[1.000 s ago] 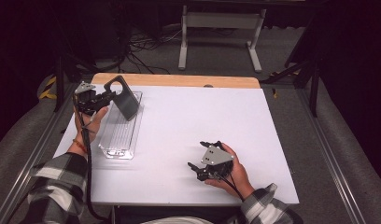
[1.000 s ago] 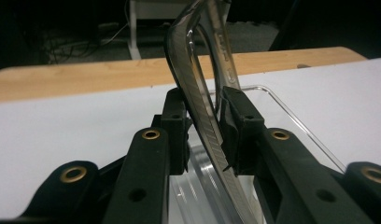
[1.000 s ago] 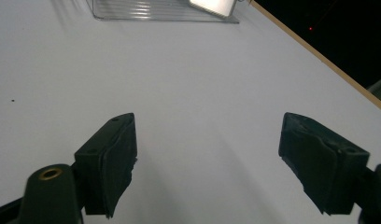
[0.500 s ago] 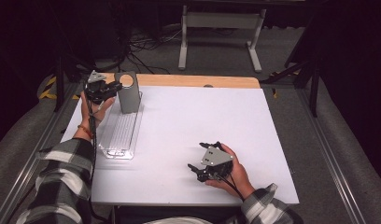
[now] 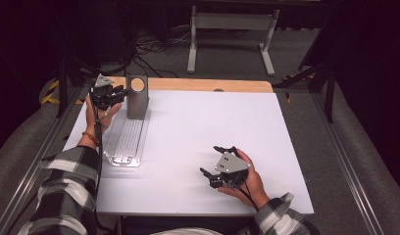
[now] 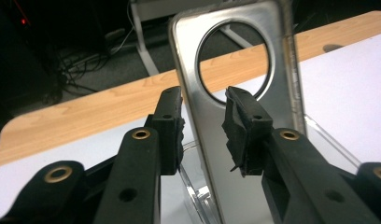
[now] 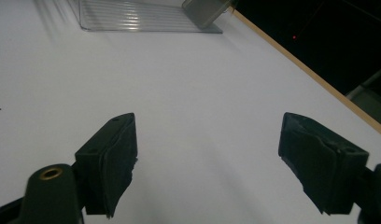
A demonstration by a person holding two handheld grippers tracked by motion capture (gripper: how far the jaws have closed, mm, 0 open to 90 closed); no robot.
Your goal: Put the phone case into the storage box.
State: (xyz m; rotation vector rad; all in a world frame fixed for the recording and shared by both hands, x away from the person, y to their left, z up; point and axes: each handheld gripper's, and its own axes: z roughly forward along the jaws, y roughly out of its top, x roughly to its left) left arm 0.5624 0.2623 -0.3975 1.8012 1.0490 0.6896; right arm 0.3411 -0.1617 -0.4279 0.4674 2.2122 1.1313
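The metal plate (image 5: 137, 96) with a round hole stands upright at the far end of the clear plastic tray (image 5: 125, 142). The left tool (image 5: 110, 92) is spread around the plate's edge without pinching. The right tool (image 5: 216, 162), spread wide, rests on open white tabletop (image 5: 188, 127), well apart from the tray.

I count one metal plate (image 5: 137, 97) standing at the far end of one clear tray (image 5: 123, 142).
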